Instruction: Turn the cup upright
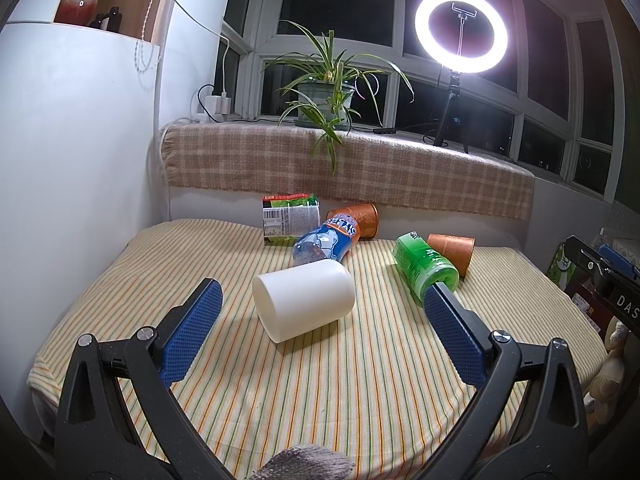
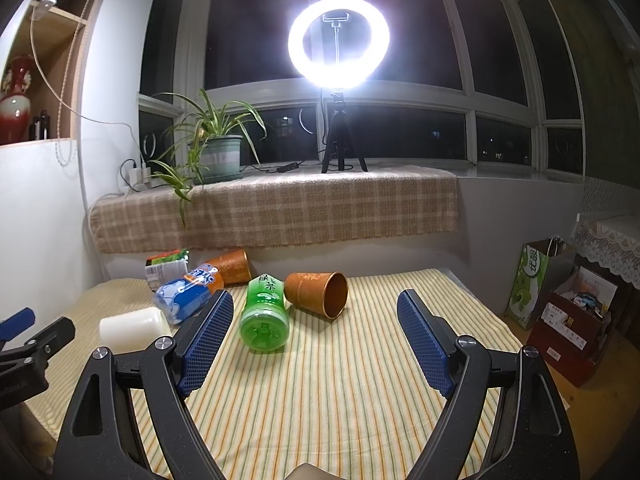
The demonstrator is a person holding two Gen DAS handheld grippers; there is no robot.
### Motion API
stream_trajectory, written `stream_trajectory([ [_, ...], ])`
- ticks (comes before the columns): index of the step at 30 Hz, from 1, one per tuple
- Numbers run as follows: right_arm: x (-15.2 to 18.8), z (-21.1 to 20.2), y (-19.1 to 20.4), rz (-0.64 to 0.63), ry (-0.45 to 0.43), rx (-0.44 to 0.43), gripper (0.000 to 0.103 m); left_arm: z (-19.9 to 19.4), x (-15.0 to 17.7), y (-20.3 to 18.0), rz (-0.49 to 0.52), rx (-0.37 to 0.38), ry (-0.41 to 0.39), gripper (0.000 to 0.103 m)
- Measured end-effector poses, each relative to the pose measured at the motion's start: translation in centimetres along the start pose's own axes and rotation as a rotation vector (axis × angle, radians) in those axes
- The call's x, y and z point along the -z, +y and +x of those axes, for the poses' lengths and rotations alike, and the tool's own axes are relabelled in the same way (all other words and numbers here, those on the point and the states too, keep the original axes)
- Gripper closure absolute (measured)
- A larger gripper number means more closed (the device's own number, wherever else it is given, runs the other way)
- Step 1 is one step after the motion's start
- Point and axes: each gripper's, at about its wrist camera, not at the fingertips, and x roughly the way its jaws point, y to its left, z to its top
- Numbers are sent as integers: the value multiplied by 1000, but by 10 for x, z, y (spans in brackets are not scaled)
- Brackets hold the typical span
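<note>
White plastic cup lying sideways on striped tabletop, left claw spread around it, right claw spread, empty.

Glaring ring light; dark windows; fisheye-bent edges

A glowing white ring light on a black tripod is shining before dark night windows, lighting the plaid-blanketed sill and white wall

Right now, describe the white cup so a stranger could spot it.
On the striped yellow tablecloth, look nearest the front edge, before the cluster of tipped bottles. There lies the plain white plastic cup on its side: the only unprinted, all-white item.
</note>
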Motion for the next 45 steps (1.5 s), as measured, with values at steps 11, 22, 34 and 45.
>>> stream_trajectory([
  [11,1,5,5,-3,19,-9,19,0,0,0,0,2,1,1],
  [22,1,22,17,3,67,-54,19,9,18,15,-14,-1,20,1],
  [34,-1,108,44,172,329,-334,19,14,27,52,-49,-31,120,1],
  [45,1,217,97,287,583,-458,19,13,43,102,-99,-115,194,1],
])
